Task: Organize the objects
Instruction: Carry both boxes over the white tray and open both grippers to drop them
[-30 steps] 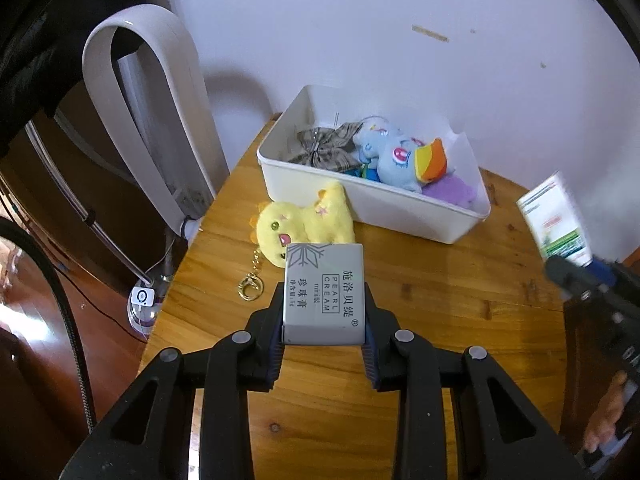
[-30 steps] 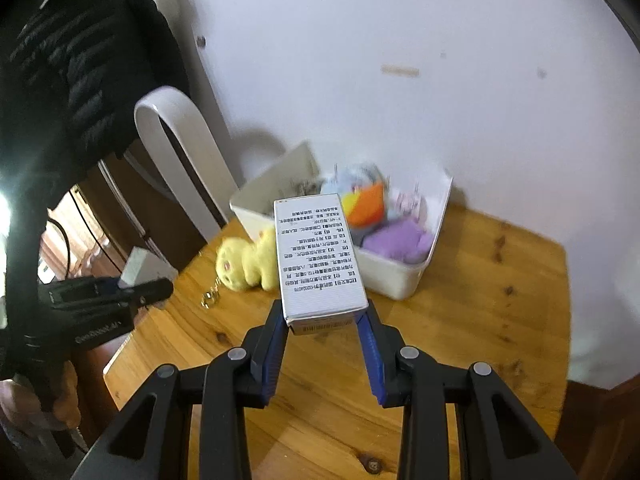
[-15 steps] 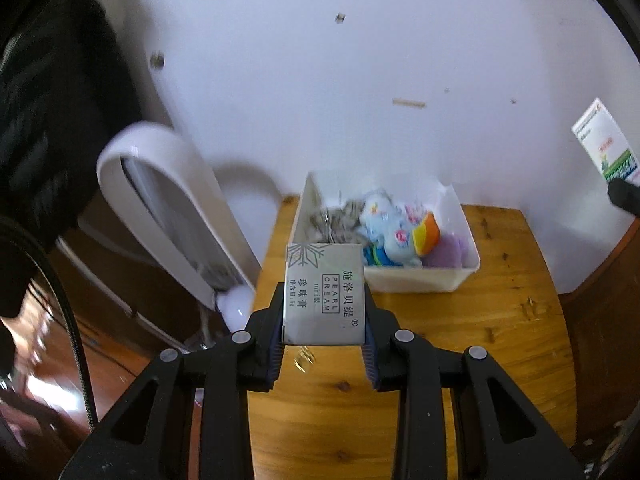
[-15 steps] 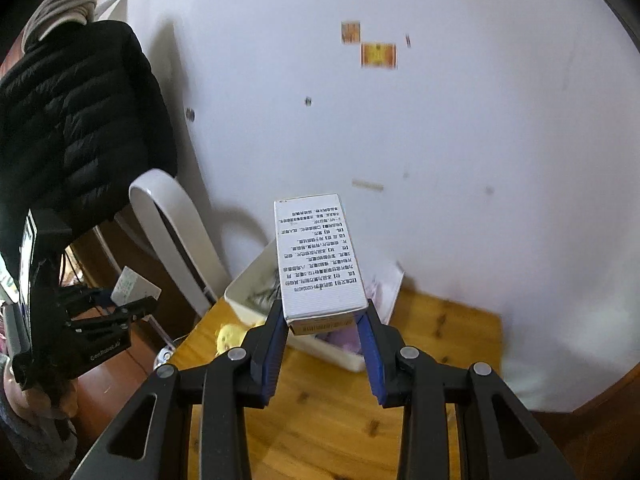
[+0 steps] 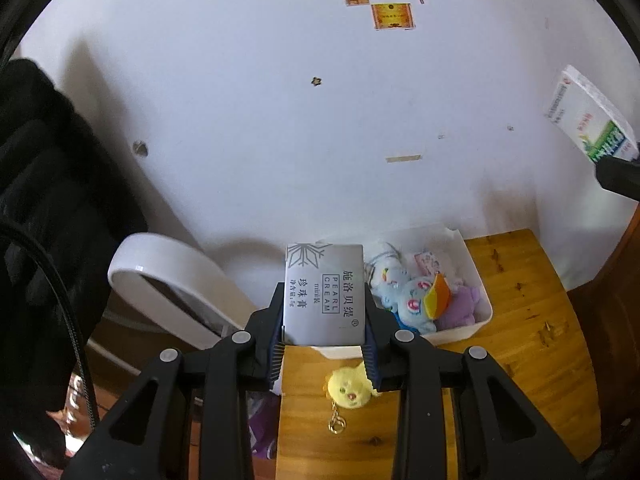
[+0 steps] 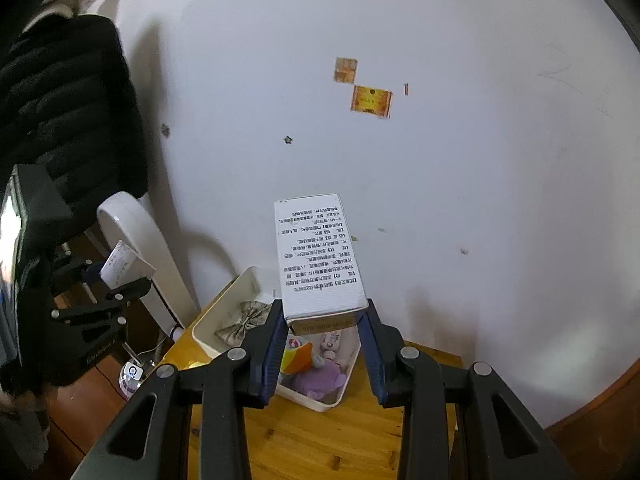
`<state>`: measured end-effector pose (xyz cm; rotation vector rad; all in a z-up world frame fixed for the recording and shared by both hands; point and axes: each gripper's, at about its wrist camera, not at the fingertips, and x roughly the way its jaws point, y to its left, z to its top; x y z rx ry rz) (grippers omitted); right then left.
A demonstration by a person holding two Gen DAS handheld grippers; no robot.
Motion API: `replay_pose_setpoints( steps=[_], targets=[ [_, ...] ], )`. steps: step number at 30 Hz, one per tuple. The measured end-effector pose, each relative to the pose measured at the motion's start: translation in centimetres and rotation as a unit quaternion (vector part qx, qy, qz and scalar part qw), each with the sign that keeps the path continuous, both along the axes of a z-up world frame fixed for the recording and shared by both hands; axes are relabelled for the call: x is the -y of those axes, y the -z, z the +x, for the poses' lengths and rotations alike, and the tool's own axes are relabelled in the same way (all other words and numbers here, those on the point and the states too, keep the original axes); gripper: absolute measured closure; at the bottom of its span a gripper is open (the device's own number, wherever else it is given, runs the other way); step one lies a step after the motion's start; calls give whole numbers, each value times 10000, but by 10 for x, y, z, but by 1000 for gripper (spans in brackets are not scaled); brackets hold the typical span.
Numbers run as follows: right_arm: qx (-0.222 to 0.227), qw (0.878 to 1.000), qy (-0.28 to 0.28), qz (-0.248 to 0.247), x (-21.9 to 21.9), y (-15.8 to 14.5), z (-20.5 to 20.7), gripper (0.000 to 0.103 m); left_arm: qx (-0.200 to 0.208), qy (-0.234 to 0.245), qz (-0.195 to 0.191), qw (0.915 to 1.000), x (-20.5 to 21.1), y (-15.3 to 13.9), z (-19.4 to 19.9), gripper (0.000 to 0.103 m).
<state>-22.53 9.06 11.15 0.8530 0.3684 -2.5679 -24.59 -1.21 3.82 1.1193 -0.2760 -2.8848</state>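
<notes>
My left gripper [image 5: 325, 344] is shut on a silver pearl cream box [image 5: 324, 294] and holds it high above the wooden table [image 5: 520, 352]. My right gripper [image 6: 322, 344] is shut on a white medicine box [image 6: 316, 256] with printed text, also high up; this box shows at the right edge of the left wrist view [image 5: 588, 120]. Below stands a white bin [image 5: 476, 276] with plush toys [image 5: 416, 296] and a plaid bow [image 6: 244, 320]. A yellow plush keychain [image 5: 350, 390] lies on the table in front of the bin.
A white bladeless fan [image 5: 176, 284] stands left of the table. A black jacket [image 6: 68, 112] hangs at the far left. The white wall [image 5: 320, 120] is behind the table. The left gripper shows at the left of the right wrist view [image 6: 116, 280].
Both grippers have risen well above the table and pulled back, each still holding its box. The bin and the yellow plush now look smaller and lower in view.
</notes>
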Motion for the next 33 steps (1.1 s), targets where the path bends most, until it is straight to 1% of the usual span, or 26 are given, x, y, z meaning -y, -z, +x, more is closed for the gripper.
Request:
replay_pose_setpoints(
  steps=[5, 10, 12, 15, 19, 23, 24, 27, 33],
  targets=[
    [185, 9993, 314, 54, 15, 3, -43, 67, 69, 90, -76, 9999, -6, 3, -35, 69],
    [302, 9972, 687, -37, 23, 12, -87, 67, 11, 96, -86, 9999, -7, 10, -77, 69],
    [451, 9957, 807, -104, 25, 24, -105, 67, 13, 35, -72, 10000, -6, 17, -95, 69],
    [755, 9925, 937, -208, 27, 50, -129, 67, 107, -53, 0, 9999, -4, 33, -122, 69],
    [1062, 9885, 1059, -215, 32, 90, -153, 67, 360, -99, 68, 9993, -5, 64, -149, 68],
    [1331, 9844, 1140, -170, 36, 124, -171, 67, 598, -141, -18, 9981, -6, 94, -169, 68],
    [1372, 9837, 1156, -147, 37, 130, -174, 67, 649, -172, -60, 9977, -7, 102, -174, 68],
    [1535, 9808, 1195, -125, 38, 150, -181, 67, 769, -208, -12, 9968, -5, 114, -183, 68],
    [1780, 9768, 1190, 14, 40, 182, -181, 67, 1068, -305, 241, 9935, 2, 135, -199, 68]
  ],
)
